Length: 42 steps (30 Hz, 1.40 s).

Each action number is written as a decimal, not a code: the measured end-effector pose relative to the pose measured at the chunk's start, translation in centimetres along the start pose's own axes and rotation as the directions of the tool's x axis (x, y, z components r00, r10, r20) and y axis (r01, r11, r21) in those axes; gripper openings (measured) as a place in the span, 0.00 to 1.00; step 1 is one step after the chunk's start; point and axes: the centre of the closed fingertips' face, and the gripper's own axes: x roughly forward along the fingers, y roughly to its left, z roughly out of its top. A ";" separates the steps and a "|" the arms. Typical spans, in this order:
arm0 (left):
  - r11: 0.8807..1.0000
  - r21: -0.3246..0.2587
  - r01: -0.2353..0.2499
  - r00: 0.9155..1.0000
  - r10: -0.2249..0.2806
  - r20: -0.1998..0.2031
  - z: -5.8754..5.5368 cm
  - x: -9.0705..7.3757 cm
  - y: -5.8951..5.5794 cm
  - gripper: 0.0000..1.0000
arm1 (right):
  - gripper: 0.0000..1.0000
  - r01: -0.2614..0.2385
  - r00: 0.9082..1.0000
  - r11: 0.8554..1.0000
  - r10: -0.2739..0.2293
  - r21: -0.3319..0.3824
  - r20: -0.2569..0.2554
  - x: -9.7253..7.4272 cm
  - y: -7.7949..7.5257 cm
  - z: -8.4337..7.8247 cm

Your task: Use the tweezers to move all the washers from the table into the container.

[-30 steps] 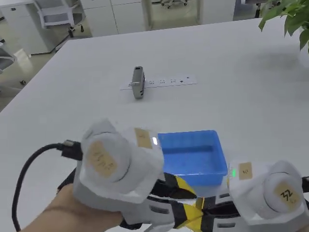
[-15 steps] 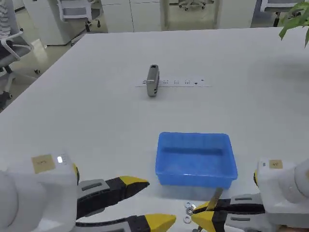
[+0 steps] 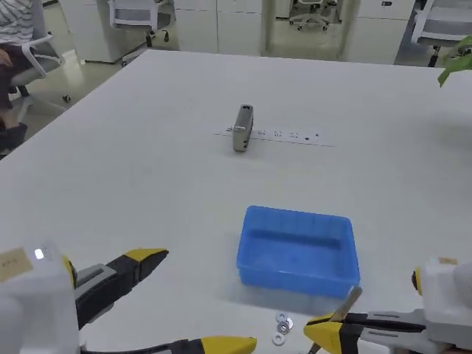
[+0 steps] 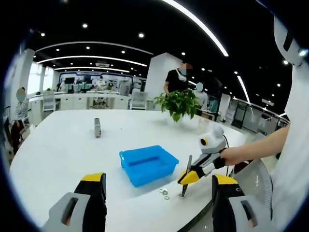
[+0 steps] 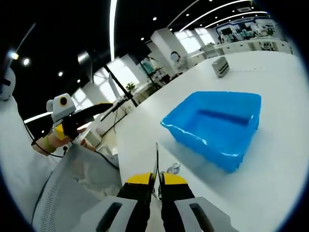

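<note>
Yellow-tipped and black, the jaws of my right gripper [image 5: 155, 178] are pressed together on the tweezers [image 5: 156, 159], whose thin metal blades stick out beyond the tips. In the head view that gripper sits on the near side of the container [image 3: 295, 281], just off its near right corner, with the tweezers slanting up toward the container's front wall. The washers [image 3: 282, 328] lie on the white table [image 3: 133, 169] as a small cluster of a few rings, just in front of the container's near wall and just beside the right gripper's tips; I cannot tell whether the tweezer points touch them. I can see no washers on the blue floor of the container from here. My left gripper [image 3: 195, 302] has its jaws spread wide with nothing between them, held above the table on the near left side of the container, well apart from the washers. Beyond the container's far wall, well away, a flat white power strip [image 3: 276, 135] lies on the table with a small grey block [image 3: 243, 127] sitting at its left end. A green plant [image 4: 178, 103] stands farther off behind the container in the left gripper view.
</note>
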 end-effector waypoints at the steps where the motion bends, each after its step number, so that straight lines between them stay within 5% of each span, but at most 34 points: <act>1: 1.000 0.001 -0.003 1.000 0.003 0.004 0.1 -0.1 0.0 0.96 | 0.03 -0.004 1.000 1.000 0.004 -0.001 0.003 -0.2 -0.1 0.2; 11: 0.996 0.002 -0.086 0.996 0.086 0.031 -0.2 -1.3 1.5 0.99 | 0.03 0.017 0.998 0.999 -0.013 -0.050 0.062 -1.8 0.8 2.5; 14: 0.996 -0.001 -0.090 0.995 0.090 0.029 -0.2 -1.3 1.7 0.99 | 0.03 0.041 0.998 0.995 -0.036 -0.092 0.055 -2.3 0.7 3.2; 20: 0.995 0.012 -0.095 0.995 0.095 0.037 0.1 -1.1 1.8 0.99 | 0.03 0.085 0.990 0.987 -0.069 -0.139 0.119 -3.7 0.6 6.0; 23: 0.997 0.003 -0.080 0.996 0.079 0.039 0.2 -1.0 1.7 0.99 | 0.03 0.175 0.981 0.961 -0.152 -0.215 0.120 -4.6 -0.9 7.2; 30: 0.997 -0.005 -0.073 0.997 0.073 0.022 -0.3 -0.8 1.8 0.99 | 0.03 0.224 0.963 0.956 -0.187 -0.191 0.191 -5.9 -2.4 10.1; 36: 0.996 -0.006 -0.084 0.996 0.084 0.042 -0.1 -1.0 2.1 0.99 | 0.03 0.305 0.944 0.931 -0.267 -0.200 0.194 -5.3 -4.8 11.0; 42: 0.996 -0.005 -0.090 0.995 0.090 0.041 -0.3 -1.0 2.1 0.99 | 0.03 0.336 0.933 0.926 -0.301 -0.175 0.199 -4.3 -6.5 11.5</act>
